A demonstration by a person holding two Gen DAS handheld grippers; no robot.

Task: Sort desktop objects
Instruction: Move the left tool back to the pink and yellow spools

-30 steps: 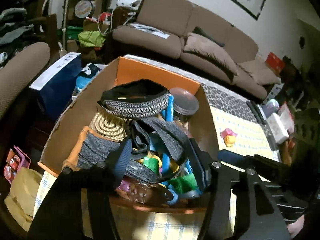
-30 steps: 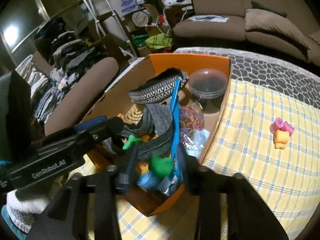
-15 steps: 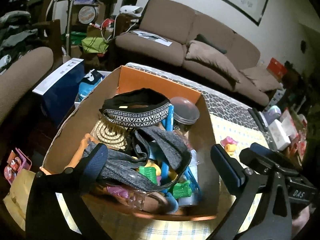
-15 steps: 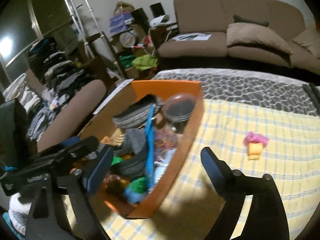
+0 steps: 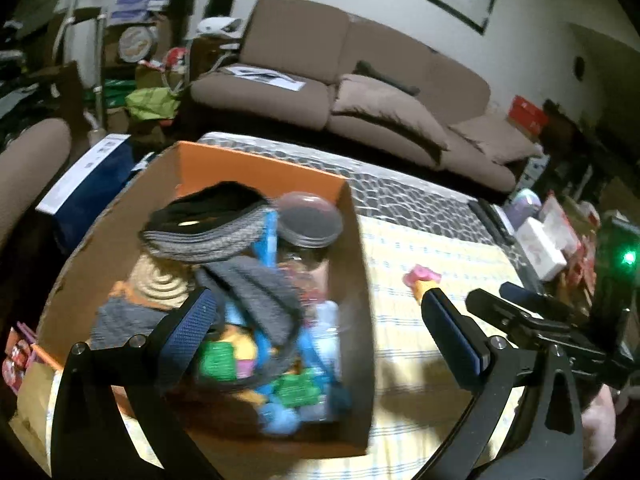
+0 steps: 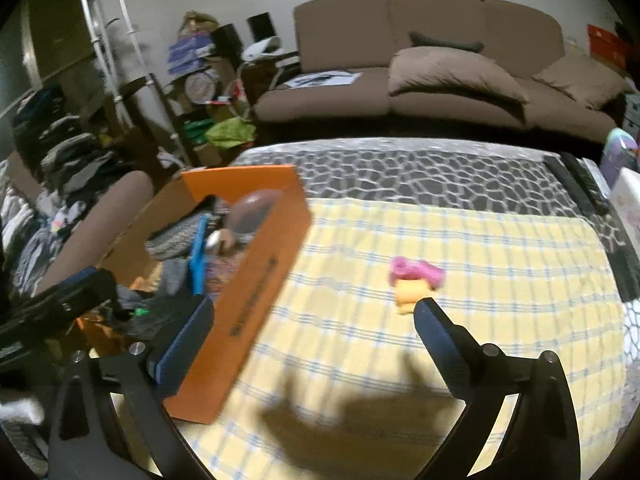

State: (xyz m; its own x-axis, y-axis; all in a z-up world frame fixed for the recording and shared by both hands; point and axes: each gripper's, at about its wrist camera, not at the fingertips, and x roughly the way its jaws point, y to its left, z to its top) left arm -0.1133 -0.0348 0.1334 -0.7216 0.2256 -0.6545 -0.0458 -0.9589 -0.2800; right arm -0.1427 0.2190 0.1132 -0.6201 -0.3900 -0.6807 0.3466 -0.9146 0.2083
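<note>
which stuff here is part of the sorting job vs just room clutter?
Job:
- orange box, full of small items
- pink and yellow rollers, loose on the checked cloth
- left gripper and right gripper, both open

Clutter:
- brown sofa
- clothes pile
- white box at the table edge
- remote

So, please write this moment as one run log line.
left claw: open, empty, over orange cardboard box | right claw: open, empty | pink and yellow foam rollers: lying on yellow checked cloth, outside box
</note>
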